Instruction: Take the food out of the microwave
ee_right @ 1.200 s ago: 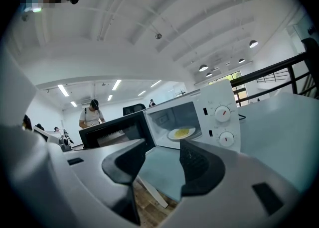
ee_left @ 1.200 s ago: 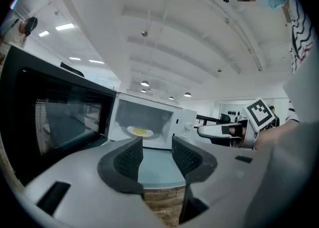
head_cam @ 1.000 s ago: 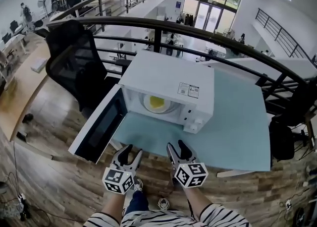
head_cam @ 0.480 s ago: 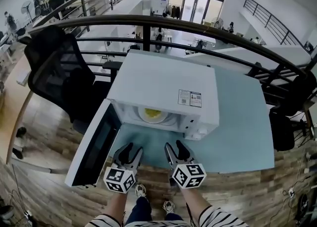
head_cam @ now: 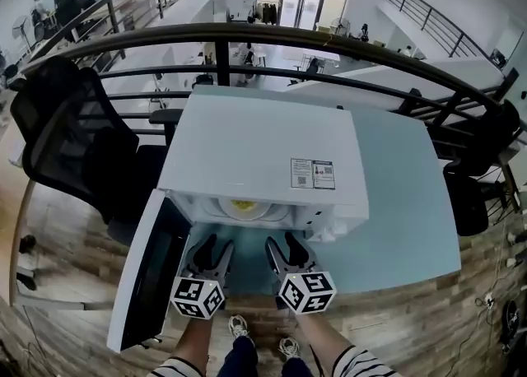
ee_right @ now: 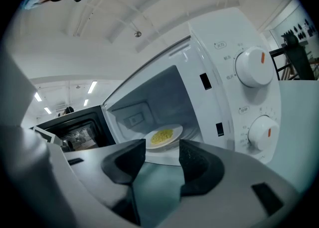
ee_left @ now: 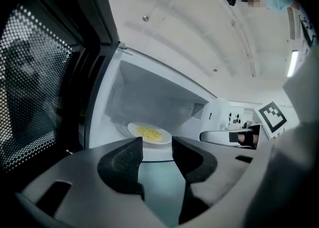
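Depth is your only gap: the plate of food [ee_right: 163, 136] sits mid-frame in both gripper views, straight beyond the jaws, inside the microwave [head_cam: 255, 153]. Your left gripper [head_cam: 214, 245] and right gripper [head_cam: 282, 244] flank it about evenly, jaws moderately apart and empty.

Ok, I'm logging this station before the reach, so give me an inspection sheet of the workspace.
Surface: pale green table, bare around the microwave.
Job's things: white microwave, its door open to the left; plate with yellow food inside.
Clutter: nothing seen.
Grippers: left gripper and right gripper both open and empty, in front of the cavity.
Cables: nothing seen on the table.
Surroundings: black mesh chair at left, black railing behind, wood floor.
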A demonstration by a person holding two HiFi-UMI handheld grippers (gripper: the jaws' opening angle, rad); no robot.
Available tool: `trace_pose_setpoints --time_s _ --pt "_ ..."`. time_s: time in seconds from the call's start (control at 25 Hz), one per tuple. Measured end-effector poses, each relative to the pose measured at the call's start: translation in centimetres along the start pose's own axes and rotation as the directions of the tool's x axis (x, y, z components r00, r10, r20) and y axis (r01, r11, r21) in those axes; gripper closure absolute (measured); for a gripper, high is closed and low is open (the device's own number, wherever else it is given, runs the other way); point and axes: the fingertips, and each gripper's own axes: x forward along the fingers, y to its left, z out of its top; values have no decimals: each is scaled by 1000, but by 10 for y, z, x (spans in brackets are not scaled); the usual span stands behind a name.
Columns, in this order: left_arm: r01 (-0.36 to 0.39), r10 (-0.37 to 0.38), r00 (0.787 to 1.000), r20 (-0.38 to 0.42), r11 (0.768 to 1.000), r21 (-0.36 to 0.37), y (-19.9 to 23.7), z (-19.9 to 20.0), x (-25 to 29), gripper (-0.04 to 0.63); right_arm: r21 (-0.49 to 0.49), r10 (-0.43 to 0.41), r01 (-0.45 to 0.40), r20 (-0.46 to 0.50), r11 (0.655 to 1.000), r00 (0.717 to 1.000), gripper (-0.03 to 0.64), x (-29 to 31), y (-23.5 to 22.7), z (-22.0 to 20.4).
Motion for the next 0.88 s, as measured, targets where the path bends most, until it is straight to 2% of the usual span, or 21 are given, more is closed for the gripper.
trace_pose_setpoints --time_s 0.32,0.88 --pt "24 -24 1000 -2 1000 10 18 7 30 433 6 -23 23 9 1000 1000 408 29 -6 1" --pt "8 -8 1000 1 999 -34 48 18 73 426 45 -73 71 46 996 996 408 79 -17 15"
